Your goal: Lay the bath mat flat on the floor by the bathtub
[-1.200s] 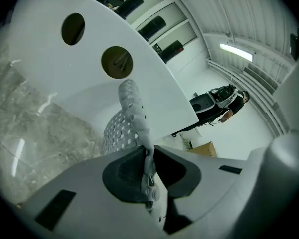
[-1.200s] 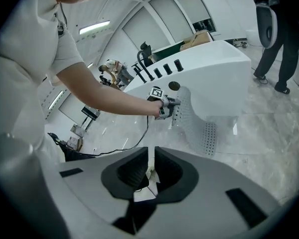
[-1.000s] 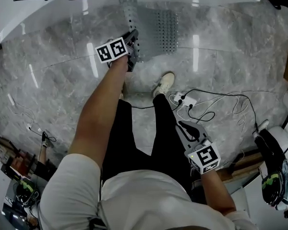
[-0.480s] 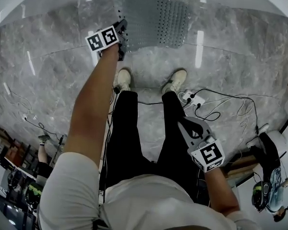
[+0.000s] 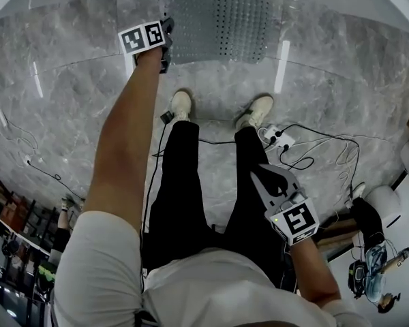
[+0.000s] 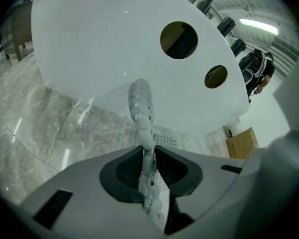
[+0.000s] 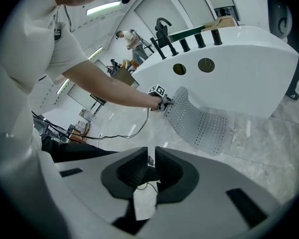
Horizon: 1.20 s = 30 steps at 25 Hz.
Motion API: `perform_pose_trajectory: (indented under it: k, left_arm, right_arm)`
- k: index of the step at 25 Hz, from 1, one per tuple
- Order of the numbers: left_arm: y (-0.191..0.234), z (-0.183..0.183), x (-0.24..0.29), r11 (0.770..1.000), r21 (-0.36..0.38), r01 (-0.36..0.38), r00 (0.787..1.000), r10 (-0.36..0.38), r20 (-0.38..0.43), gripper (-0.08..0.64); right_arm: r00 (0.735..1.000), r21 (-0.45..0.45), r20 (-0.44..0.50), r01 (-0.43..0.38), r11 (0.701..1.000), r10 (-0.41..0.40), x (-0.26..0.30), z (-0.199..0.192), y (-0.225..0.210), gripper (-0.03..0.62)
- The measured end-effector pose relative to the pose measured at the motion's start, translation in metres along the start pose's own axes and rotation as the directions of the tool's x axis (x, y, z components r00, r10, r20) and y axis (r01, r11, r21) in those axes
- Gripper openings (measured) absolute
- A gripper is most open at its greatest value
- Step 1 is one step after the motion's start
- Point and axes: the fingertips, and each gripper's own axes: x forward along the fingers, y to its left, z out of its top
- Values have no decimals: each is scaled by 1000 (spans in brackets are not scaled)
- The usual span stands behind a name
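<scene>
The left tool [image 5: 165, 45] reaches forward on a stretched arm, close to the white bathtub [image 5: 368, 5]. In the left gripper view its jaws are pressed onto the edge of the bath mat [image 6: 142, 111], and the thin grey strip of mat rises straight up from between them in front of the bathtub [image 6: 114, 49] wall with its two round holes [image 6: 179, 40].

In the head view the bath mat [image 5: 218, 22] – pale grey, half transparent, with many small holes – lies on the marble floor [image 5: 75, 101] directly beside the tub. Most of it looks flat. In the right gripper view the bath mat [image 7: 199, 121] curves up off the floor at the end where the left tool [image 7: 165, 102] holds it, while the other end rests on the floor just beside the bathtub [image 7: 239, 68].

The right tool [image 5: 266, 179] hangs low beside the person's right leg, well apart from the mat. Its jaws are almost together – only a thin slit between them – and they hold nothing [image 7: 150, 171].

The person's two pale shoes [image 5: 181, 105] stand on the floor near the mat. A white power strip [image 5: 278, 138] and loose black cables [image 5: 313, 148] lie to the right of the feet.
</scene>
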Motion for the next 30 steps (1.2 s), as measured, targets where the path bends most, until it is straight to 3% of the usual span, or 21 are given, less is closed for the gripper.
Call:
perform_pose_trajectory:
  k: [5, 16, 21, 30]
  left_arm:
    - [31, 4, -10, 998, 25, -61, 998, 61, 10, 89]
    - [70, 9, -73, 995, 67, -79, 997, 79, 3, 84]
    - [67, 19, -135, 998, 46, -38, 999, 37, 22, 84]
    - [25, 39, -265, 980, 167, 107, 991, -118, 58, 80]
  right_arm:
    - [1000, -4, -12, -8, 1000, 7, 15, -5, 12, 55]
    - [1000, -67, -4, 21, 998, -21, 45, 28, 49, 51]
    - [998, -11, 51, 31, 999, -30, 43, 55, 87, 46]
    - [978, 41, 176, 103, 994, -109, 5, 93, 136, 35]
